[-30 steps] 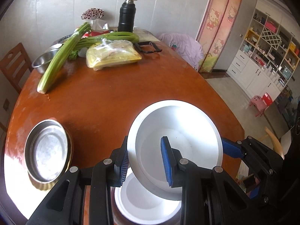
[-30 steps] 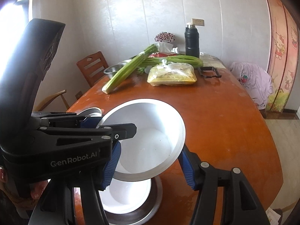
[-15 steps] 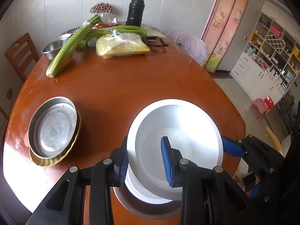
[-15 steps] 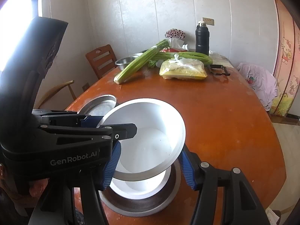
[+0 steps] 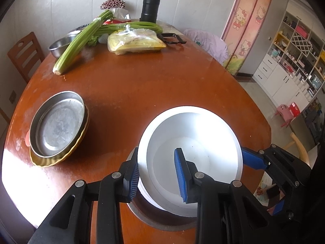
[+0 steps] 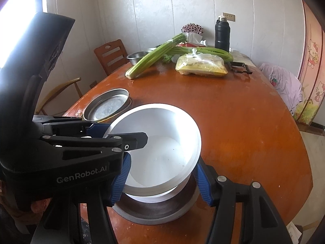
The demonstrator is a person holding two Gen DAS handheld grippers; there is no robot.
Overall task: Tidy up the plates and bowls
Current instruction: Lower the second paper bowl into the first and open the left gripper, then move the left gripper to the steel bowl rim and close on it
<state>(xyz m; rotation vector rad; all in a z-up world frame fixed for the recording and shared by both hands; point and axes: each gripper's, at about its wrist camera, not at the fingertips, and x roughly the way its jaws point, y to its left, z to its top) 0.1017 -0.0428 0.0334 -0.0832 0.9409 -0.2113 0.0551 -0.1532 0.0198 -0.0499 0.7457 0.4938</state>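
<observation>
Standing in the way near the front edge: stacked white bowls (image 5: 195, 152) in a grey dish (image 6: 158, 213), with metal plates (image 5: 57, 124) lying just to their left. Lying bare between them and the far celery (image 5: 81, 42) and bag (image 5: 136, 42): a broad stretch of table (image 5: 162, 85).

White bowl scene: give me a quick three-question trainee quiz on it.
1. True or false: the left gripper clamps the white bowl by its rim.
2. What is directly under the held bowl? A) a second white bowl in a grey metal dish B) a cutting board C) a folded towel
3. What colour is the scalloped dish under the steel plate?
Key: 1 true; 2 A; 3 yellow.
</observation>
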